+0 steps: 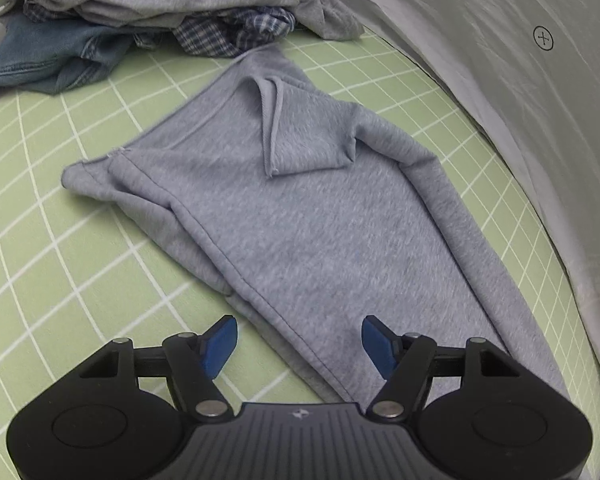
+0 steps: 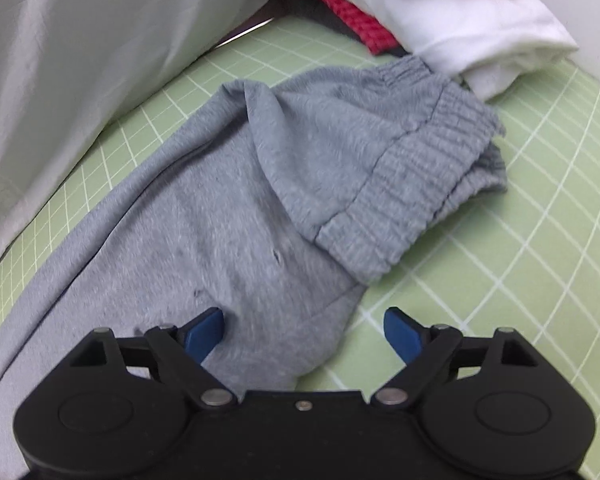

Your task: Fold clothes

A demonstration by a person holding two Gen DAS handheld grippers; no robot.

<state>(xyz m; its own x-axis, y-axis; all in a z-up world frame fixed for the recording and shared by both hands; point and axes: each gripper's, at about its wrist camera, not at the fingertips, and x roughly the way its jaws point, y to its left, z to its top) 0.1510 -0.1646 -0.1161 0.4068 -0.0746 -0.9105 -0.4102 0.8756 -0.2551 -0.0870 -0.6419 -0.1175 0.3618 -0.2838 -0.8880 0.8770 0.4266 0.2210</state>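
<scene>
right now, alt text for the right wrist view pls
A grey sweatpants garment lies on a green gridded mat, its ribbed elastic waistband folded over on top. The open right gripper hovers over its near edge; a folded white cloth and red fabric sit behind.

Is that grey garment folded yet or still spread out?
Partly folded. The grey garment lies long on the green mat, its ribbed waistband end flopped back over itself.

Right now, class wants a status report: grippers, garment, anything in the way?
Left gripper open, right gripper open, both empty. Grey sweatpants on green mat, waistband folded over. Clothes pile beyond, apart.
</scene>
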